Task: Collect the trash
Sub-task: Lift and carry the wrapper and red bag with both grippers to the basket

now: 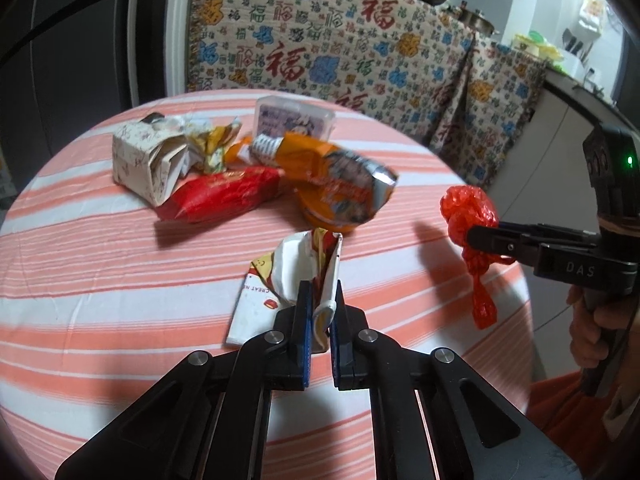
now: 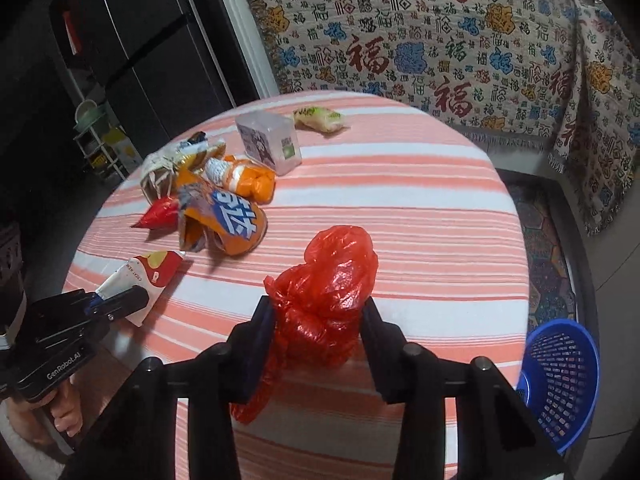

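Litter sits bunched at the far left of the striped table: a crumpled floral paper box, a red foil wrapper, an orange snack bag lying over an orange cup, and a clear plastic box behind them. I judge these untouched and still to be collected.

Nearer, my left gripper is clamped shut on one edge of a flattened white-and-red carton. The pads pinch a thin folded flap, which suits a flat piece that offers no bulk to grasp. Most of the carton rests on the cloth.

Further right, my right gripper holds a knotted red plastic bag between its fingers, clear of the table, its tail hanging below. The jaws stand partly apart because the bundle fills them; the plastic bulges against both pads, so I read this as a firm hold.

At the far right, beside the table and lower, stands a blue mesh basket, empty as far as I can see. I judge it the bin, and the red bag is nearest to it.
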`<state>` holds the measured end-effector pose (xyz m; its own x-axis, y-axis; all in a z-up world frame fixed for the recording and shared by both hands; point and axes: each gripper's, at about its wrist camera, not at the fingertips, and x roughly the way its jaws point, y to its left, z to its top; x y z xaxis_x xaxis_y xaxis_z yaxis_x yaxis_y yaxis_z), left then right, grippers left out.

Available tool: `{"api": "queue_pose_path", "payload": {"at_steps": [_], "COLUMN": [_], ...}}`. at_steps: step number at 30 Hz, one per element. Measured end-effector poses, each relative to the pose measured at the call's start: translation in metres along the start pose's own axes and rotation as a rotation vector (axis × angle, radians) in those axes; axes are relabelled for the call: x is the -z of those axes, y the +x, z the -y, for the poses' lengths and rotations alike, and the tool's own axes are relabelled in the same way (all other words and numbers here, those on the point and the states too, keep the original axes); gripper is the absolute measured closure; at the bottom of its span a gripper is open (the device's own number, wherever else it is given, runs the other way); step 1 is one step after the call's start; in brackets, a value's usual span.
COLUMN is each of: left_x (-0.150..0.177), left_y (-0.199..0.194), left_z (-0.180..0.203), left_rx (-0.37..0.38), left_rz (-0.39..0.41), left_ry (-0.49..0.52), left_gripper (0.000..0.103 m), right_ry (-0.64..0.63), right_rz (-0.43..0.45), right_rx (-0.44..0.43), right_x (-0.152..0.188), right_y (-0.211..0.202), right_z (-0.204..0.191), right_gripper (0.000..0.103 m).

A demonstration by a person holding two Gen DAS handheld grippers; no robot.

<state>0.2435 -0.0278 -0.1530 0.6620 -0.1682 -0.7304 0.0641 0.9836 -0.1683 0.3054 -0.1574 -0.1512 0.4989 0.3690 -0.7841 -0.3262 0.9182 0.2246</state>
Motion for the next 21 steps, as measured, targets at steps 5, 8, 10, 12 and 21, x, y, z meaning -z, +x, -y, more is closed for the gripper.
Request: {"api": "queue_pose_path", "payload": {"at_steps": [5,8,10,12,21], "left_x": [-0.008,-0.015,-0.02,-0.025,-0.038], "left_y": [-0.009,-0.015,-0.018,-0.02,0.002], "left_z": [0.021,0.042,0.058,0.075,0.17], "left_rx": [0.044,0.074,0.099,0.119,0.257], "left_rz": [0.014,0.025,0.031,0.039,0.003], "left_ry": [0.004,0.028,0.047,0.071,0.164], "left_gripper": [0.098,0.098,0.098,0.098,0.098], "right_ry": [-0.003,0.02,0.046,0.071,0.194], "right_rz": [0.036,0.05,0.064,0.078,0.135], "right_rx": [0.006,0.021,0.038,0.056,0.166], "right_x": [0.006,0.011,0.017,0.022,0.054], "right_y": [-0.023,-0.035,-0.047,-0.059,-0.108], "right_z": [0.015,0.032,0.049,0.065,0.138], "right_gripper": [0.06,0.06,0.06,0.06,0.06]}}
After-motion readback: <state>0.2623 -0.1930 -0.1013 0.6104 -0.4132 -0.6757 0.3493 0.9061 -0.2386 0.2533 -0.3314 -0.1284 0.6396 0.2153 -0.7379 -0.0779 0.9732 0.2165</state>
